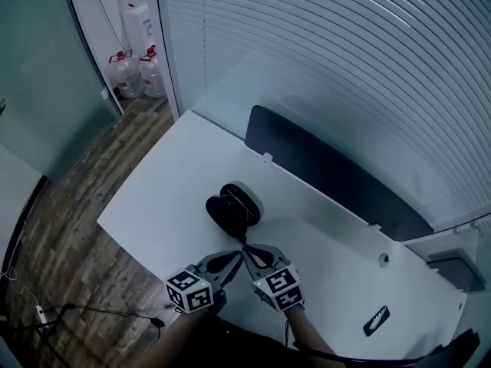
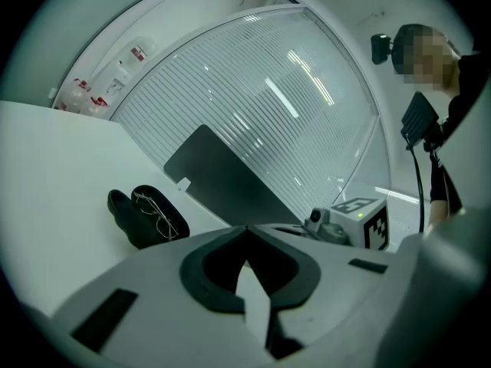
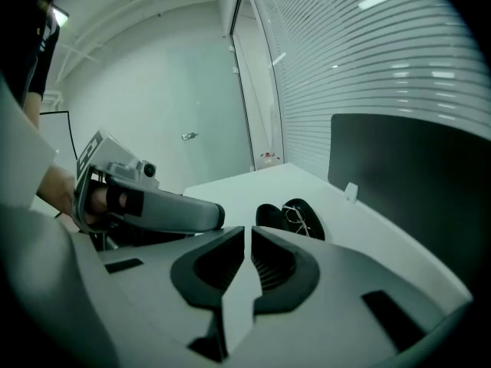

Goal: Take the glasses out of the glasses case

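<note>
- Lying open on the white table (image 1: 173,198), the dark, smooth oval glasses case (image 1: 230,211) sits just ahead of both sets of fingers, untouched.
- Thin wire glasses (image 2: 159,213) rest inside.
- Left gripper (image 1: 235,255) and right gripper (image 1: 252,254): fingers pressed together, empty.

The left gripper (image 2: 245,234) is filling the bottom of the frame, its jaws pressing together with nothing between them. At centre left, the glasses case (image 2: 123,211) is lying open on the white table (image 2: 54,175), with the glasses (image 2: 159,214) sitting in its right-hand half. A dark panel (image 2: 222,176) is standing behind it at the centre. The right gripper's marker cube (image 2: 364,222) is showing at lower right.
</note>
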`<action>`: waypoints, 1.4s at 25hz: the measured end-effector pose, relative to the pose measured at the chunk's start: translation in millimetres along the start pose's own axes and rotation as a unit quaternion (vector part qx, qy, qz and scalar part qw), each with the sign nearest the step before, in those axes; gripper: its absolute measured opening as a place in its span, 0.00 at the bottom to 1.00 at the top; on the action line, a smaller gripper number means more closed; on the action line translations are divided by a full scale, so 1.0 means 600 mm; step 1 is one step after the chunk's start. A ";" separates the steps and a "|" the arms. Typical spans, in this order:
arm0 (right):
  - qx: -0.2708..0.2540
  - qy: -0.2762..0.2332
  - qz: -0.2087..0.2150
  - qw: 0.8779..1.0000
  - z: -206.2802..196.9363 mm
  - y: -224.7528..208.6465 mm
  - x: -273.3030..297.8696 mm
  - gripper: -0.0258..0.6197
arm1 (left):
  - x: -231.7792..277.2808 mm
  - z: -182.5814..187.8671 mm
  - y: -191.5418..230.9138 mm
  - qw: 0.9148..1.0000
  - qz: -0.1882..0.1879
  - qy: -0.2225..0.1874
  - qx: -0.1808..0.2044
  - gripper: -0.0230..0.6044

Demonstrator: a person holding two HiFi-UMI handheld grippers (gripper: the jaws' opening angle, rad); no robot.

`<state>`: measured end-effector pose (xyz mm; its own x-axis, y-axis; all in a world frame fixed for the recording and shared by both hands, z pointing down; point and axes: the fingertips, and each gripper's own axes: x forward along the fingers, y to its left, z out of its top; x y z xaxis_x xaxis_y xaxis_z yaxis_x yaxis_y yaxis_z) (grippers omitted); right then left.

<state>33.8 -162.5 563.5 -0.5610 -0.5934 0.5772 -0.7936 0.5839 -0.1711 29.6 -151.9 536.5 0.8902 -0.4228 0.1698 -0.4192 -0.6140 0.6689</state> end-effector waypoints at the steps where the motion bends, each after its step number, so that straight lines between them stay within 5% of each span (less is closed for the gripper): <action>1: -0.002 0.004 -0.004 1.000 0.002 -0.006 0.004 0.07 | 0.004 0.003 0.003 1.000 -0.003 -0.002 -0.002 0.04; 35: 0.012 0.103 -0.015 0.995 -0.012 -0.115 0.122 0.24 | 0.074 0.022 0.128 0.999 0.017 0.016 -0.034 0.04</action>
<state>49.4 -242.3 623.6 -0.4792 -0.4831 0.7328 -0.8158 0.5532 -0.1687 34.7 -226.4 585.9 0.8811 -0.4211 0.2153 -0.4374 -0.5522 0.7098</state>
